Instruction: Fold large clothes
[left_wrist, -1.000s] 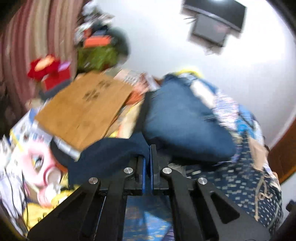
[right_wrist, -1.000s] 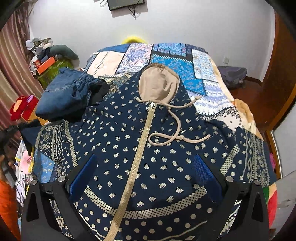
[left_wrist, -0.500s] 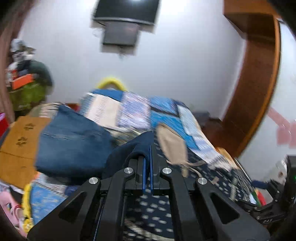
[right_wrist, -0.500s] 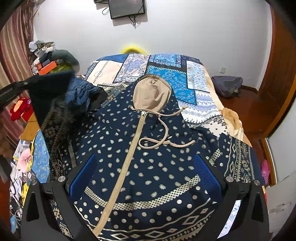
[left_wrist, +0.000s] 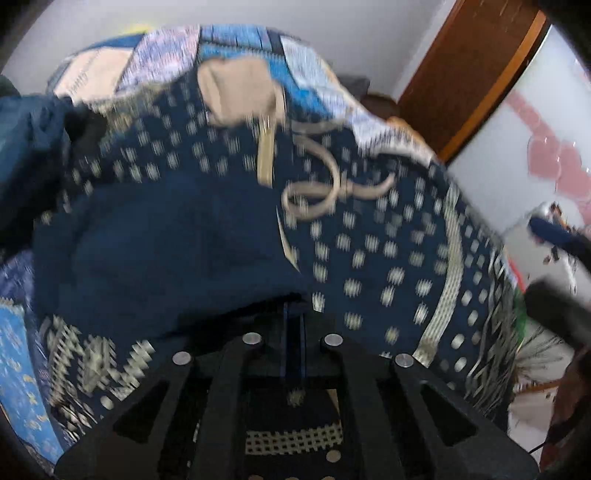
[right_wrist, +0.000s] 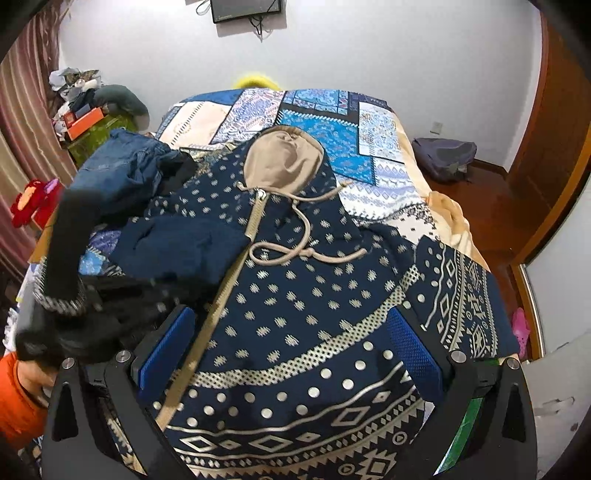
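Observation:
A navy hooded jacket (right_wrist: 314, 295) with pale dots, a beige hood (right_wrist: 284, 162) and a beige zip (right_wrist: 236, 273) lies face up on the quilted bed (right_wrist: 321, 122). My left gripper (left_wrist: 293, 314) is shut on the jacket's left sleeve (left_wrist: 166, 251), whose plain navy inside now lies over the left chest beside the zip. The same folded sleeve (right_wrist: 177, 247) shows in the right wrist view, with a hand in an orange sleeve (right_wrist: 22, 398) behind it. My right gripper (right_wrist: 291, 347) hangs open above the patterned hem, holding nothing. The drawstring (right_wrist: 306, 254) curls across the chest.
A heap of blue jeans (right_wrist: 122, 173) lies at the jacket's left shoulder. A grey backpack (right_wrist: 443, 158) sits on the floor to the bed's right, near a wooden door (right_wrist: 554, 129). A cluttered stand (right_wrist: 85, 118) and curtain fill the left side. A screen (right_wrist: 245, 9) hangs on the far wall.
My left gripper has swung from beyond the bed's left side over onto the jacket, carrying the sleeve across to the chest. My right gripper has eased slightly forward, still open.

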